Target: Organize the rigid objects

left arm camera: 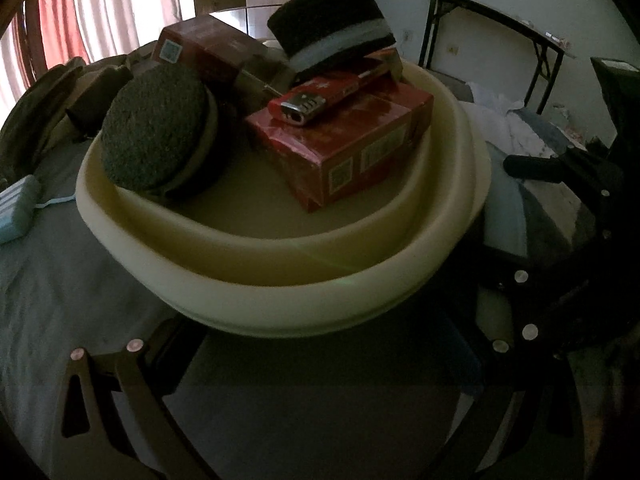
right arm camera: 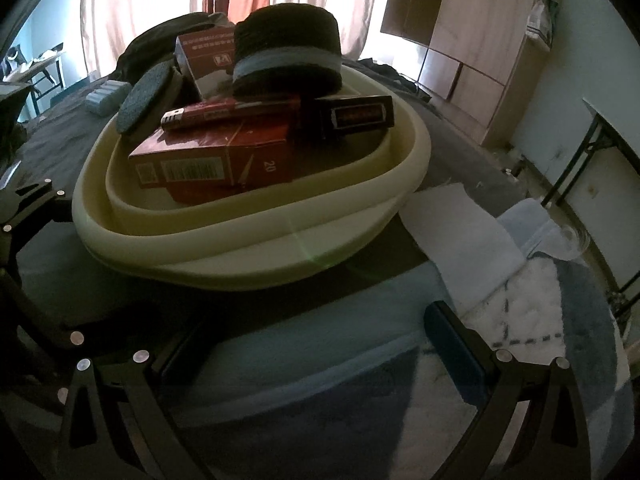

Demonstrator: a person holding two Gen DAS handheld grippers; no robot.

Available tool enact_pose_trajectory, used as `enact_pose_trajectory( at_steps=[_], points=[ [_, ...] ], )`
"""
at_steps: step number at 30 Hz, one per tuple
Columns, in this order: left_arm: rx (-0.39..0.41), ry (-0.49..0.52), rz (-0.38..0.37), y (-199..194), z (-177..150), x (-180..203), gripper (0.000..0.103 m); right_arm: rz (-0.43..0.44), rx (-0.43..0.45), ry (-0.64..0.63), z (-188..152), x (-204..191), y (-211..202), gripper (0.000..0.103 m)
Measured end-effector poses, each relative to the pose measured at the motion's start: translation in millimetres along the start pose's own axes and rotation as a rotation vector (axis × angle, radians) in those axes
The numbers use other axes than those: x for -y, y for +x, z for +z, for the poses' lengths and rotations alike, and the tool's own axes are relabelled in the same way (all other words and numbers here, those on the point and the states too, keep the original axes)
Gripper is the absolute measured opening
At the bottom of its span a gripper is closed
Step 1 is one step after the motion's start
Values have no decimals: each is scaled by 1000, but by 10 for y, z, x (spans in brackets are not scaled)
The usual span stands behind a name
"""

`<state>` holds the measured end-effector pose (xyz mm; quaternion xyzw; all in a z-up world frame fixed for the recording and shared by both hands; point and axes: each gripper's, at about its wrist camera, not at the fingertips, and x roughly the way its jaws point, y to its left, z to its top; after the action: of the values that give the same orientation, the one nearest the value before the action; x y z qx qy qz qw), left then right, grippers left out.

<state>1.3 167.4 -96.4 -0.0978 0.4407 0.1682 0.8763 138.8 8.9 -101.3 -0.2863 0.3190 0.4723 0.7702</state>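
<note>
A cream oval basin stands on a grey bed. It holds a red carton, a red lighter lying on the carton, a second red box, a small dark box, a round green scouring pad leaning on the wall, and a dark sponge on top. My left gripper is open and empty just before the basin's near rim. My right gripper is open and empty, just short of the basin.
A pale blue ribbed block lies on the bed left of the basin. White paper and towels lie to the right. A dark bag sits behind. A folding table and a wooden wardrobe stand by the walls.
</note>
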Motion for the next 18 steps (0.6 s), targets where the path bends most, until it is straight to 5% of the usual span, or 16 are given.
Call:
enact_pose_trajectory(
  at_steps=[18],
  points=[
    [1,-2,-2,41,-13,21,103,2,-12,-11,-7,7,-13,103]
  ],
)
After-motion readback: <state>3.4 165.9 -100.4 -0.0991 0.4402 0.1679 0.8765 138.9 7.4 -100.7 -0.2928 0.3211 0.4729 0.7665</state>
